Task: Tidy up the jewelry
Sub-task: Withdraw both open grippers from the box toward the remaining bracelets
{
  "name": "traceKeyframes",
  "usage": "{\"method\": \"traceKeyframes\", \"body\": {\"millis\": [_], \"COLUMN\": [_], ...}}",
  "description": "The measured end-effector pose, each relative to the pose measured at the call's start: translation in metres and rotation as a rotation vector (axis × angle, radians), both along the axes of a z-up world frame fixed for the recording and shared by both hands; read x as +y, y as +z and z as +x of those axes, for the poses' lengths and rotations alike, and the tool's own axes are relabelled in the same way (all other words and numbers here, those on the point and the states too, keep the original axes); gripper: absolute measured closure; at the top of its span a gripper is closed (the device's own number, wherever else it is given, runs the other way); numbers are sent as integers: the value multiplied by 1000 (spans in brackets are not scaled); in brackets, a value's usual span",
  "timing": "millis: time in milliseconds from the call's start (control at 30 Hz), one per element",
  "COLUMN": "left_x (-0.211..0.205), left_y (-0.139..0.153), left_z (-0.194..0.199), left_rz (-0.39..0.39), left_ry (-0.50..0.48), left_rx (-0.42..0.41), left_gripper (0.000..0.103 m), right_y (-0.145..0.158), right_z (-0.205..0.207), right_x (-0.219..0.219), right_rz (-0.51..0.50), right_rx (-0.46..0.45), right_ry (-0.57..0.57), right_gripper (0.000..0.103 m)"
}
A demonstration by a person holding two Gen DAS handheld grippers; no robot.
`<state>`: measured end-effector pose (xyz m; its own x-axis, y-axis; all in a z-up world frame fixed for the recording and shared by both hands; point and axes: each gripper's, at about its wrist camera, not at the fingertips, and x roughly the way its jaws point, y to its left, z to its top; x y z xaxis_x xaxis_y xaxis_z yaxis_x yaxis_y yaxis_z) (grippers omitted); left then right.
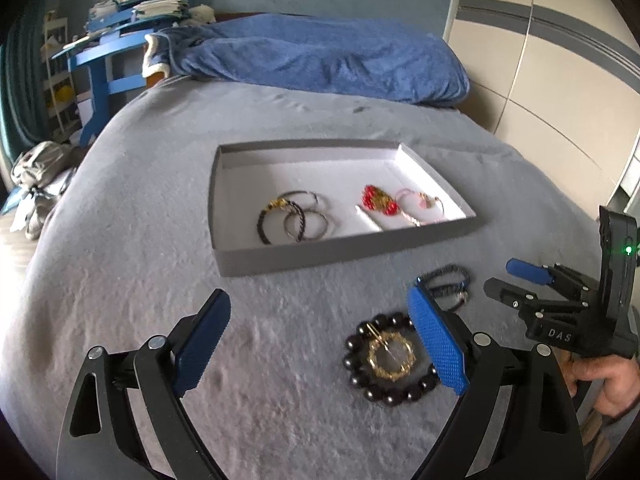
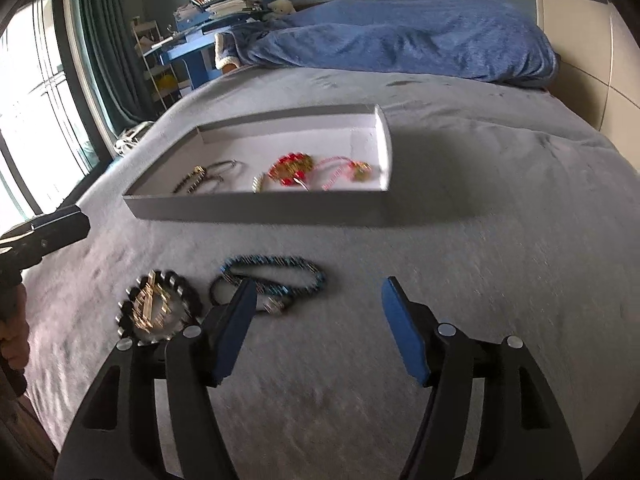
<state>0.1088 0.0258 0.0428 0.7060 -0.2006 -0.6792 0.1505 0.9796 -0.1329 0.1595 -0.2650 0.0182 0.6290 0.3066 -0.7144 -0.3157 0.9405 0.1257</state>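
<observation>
A home bedroom: a wide bed [image 2: 500, 280] under a grey cover carries a rumpled blue blanket [image 2: 400, 40] along its far edge. Beyond the far left corner stand a blue desk [image 1: 108, 52] stacked with books and papers, green curtains [image 2: 100, 48] and a bright window [image 2: 32, 112].

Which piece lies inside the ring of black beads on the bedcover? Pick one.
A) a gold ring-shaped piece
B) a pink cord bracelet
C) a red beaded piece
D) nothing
A: the gold ring-shaped piece lies within the black bead bracelet; the red and pink pieces are in the grey tray.
</observation>
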Motion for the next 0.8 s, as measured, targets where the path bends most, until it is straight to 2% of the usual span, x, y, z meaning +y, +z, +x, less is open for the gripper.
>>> {"method": "traceKeyframes", "body": {"millis": [133,333,800], "left_x": [-9,-26,-63], "left_y": [-12,-32,-34], "left_z": [-4,-7,-3], "left_rz": [-13,9,40], "left_ry": [-24,-72,-141], "left_rx": [22,64,65], "left_gripper": [13,13,13], "right_y": [-5,-9,-14], "right_z": [-4,-5,0], "right_x": [-9,-16,-23], "right_rz": [-3,-3,6], "right_rx": [7,16,45], "right_ry": [-19,-37,-63], "right_gripper": [38,37,37]}}
